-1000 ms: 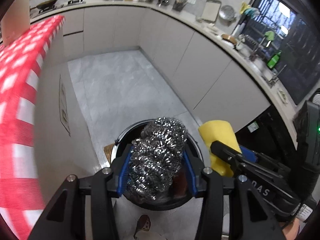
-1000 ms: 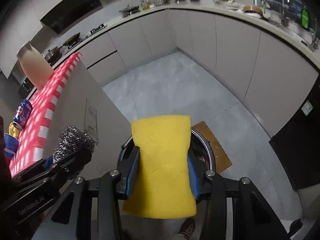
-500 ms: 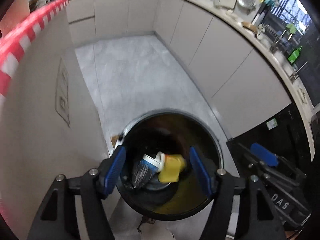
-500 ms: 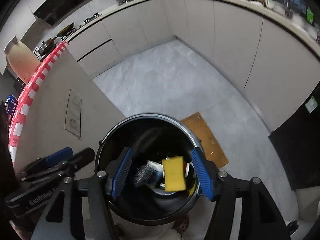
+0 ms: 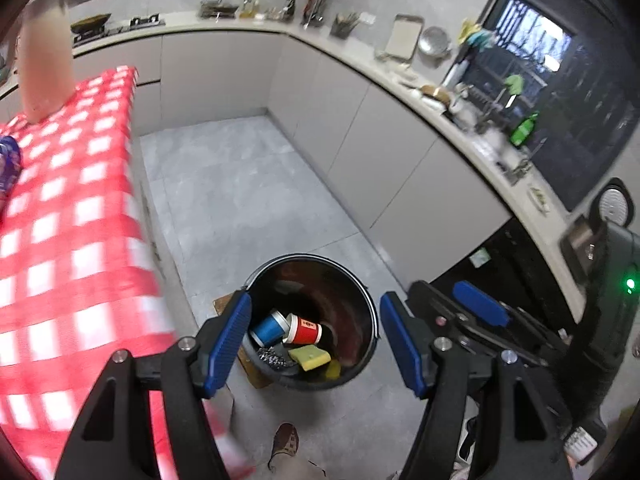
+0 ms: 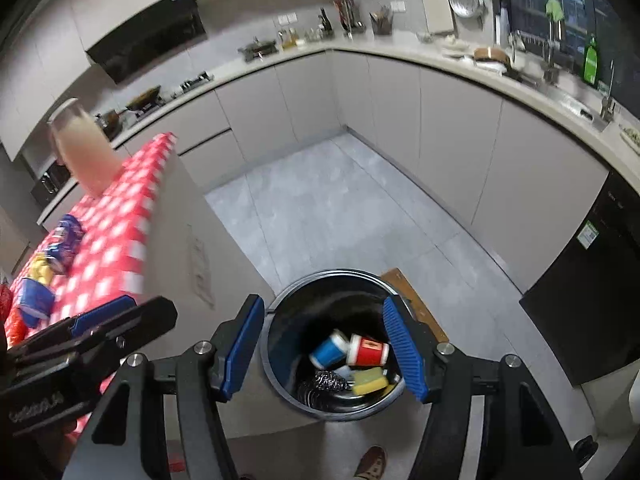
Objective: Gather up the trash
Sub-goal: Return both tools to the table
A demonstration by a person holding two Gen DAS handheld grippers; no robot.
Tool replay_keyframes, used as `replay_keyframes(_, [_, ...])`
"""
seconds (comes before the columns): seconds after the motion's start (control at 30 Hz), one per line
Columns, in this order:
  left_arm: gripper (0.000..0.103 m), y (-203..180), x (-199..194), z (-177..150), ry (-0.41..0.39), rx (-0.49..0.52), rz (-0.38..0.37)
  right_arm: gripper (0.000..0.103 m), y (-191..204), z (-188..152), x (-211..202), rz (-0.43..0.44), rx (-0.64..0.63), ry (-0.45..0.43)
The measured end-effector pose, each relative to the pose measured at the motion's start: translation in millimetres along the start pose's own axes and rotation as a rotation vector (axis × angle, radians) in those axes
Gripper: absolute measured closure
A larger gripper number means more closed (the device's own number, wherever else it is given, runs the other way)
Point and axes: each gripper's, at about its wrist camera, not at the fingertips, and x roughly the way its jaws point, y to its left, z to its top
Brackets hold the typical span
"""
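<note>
Inside black bin (image 5: 360, 280): yellow sponge (image 5: 310, 356), steel scourer (image 6: 326, 382), two cups | both grippers' jaws apart, empty

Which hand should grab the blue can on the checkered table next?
Probably left. Both grippers are open and empty above the trash bin, but the left gripper sits nearest the blue can on the checkered tablecloth.

Glossy black bin (image 6: 280, 376), wiry steel scourer (image 6: 326, 382), ribbed blue tool (image 6: 322, 354) pads.
</note>
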Motion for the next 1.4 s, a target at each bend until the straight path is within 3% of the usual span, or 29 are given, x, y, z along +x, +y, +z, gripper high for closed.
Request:
replay_keyframes(0.13, [0.034,30.9,-42.7,-6.3,-0.044,0.004,0.016,0.038,52.7,-6.8,-33.8,0.037,-0.011,-0.038])
replay_keyframes(0.33, [0.034,109.1,-98.9,-27.9,-0.089,-0.045,0.131,0.036,148.5,-28.2,-53.6,0.118,-0.068,-0.061])
replay_keyframes(0.67, [0.034,241.3,-185.8,-73.7,-0.150,-0.131,0.305,0.031,313.3,-76.3,-60.0,0.228,-0.157,-0.066])
replay_keyframes(0.87, [0.034,295.9,-224.3,-96.2,-0.163,-0.186,0.378,0.028,388.8,-102.4,-61.0,0.278,-0.215,-0.030])
replay_keyframes(1.1, [0.034,342.7,-243.0,-111.2,-0.169,-0.300,0.433,0.026,436.4,-109.3,-59.2,0.323,-0.304,0.006])
replay_keyframes(1.4, [0.034,370.2,-240.0,-109.5,-0.160,-0.365,0.523,0.024,445.8,-92.7,-28.7,0.384,-0.326,0.025])
